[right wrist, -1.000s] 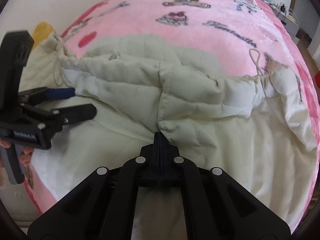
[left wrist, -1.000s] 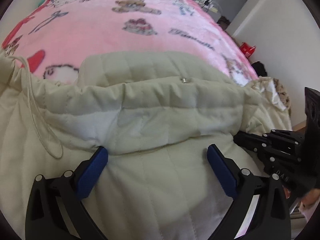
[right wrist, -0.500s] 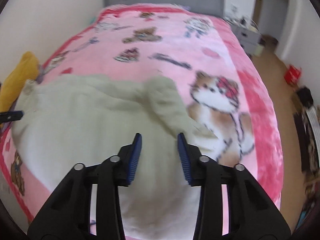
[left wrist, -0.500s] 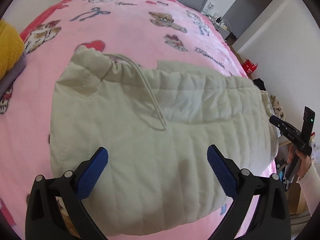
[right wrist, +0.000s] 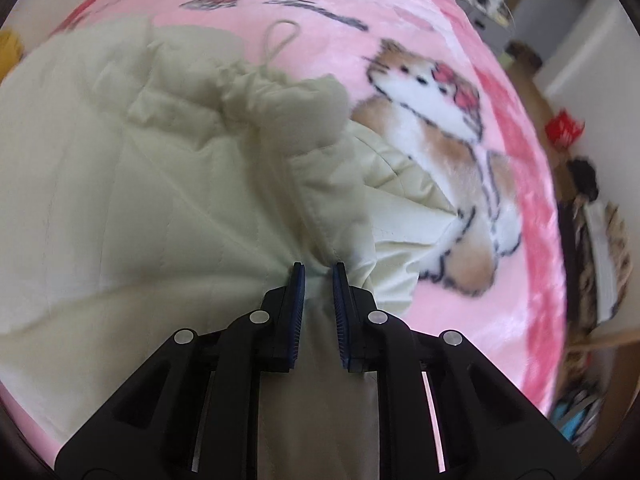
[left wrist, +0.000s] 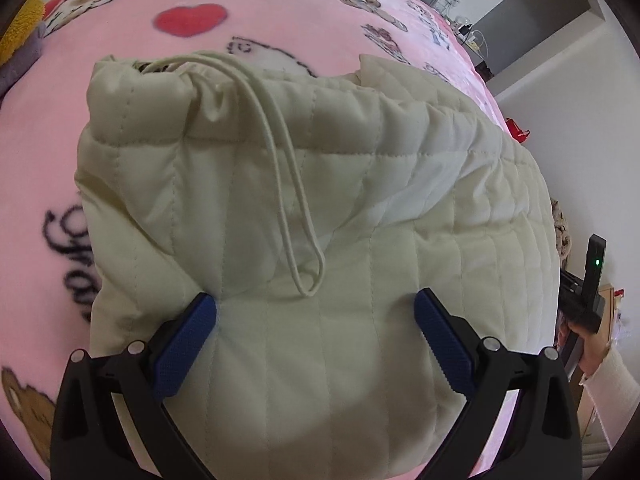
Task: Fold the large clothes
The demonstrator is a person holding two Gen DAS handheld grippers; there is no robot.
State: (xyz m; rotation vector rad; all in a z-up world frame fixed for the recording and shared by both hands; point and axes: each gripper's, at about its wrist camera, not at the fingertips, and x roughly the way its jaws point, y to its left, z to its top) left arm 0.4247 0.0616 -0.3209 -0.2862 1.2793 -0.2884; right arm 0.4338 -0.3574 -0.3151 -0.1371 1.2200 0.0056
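Note:
A cream quilted jacket (left wrist: 360, 208) lies folded on the pink blanket (left wrist: 120, 24); a white drawstring loop (left wrist: 296, 216) rests on top of it. My left gripper (left wrist: 316, 320) is open, its blue pads wide apart just over the jacket's near part, holding nothing. In the right wrist view the jacket (right wrist: 140, 184) fills the left half, with a bunched cuff and cord loop (right wrist: 280, 40) at the top. My right gripper (right wrist: 318, 276) is nearly closed, pinching a fold of the jacket's fabric between its pads.
The pink printed blanket (right wrist: 440, 92) covers the whole bed. A yellow cushion (left wrist: 20, 20) lies at the far left edge. Past the bed's right edge are a red object (right wrist: 564, 132), floor clutter and a white wall. The right gripper and hand (left wrist: 588, 312) show in the left view.
Both grippers have dropped closer to the jacket. The right gripper, open half a second ago, has closed on a fold at the jacket's right side. The left stays open.

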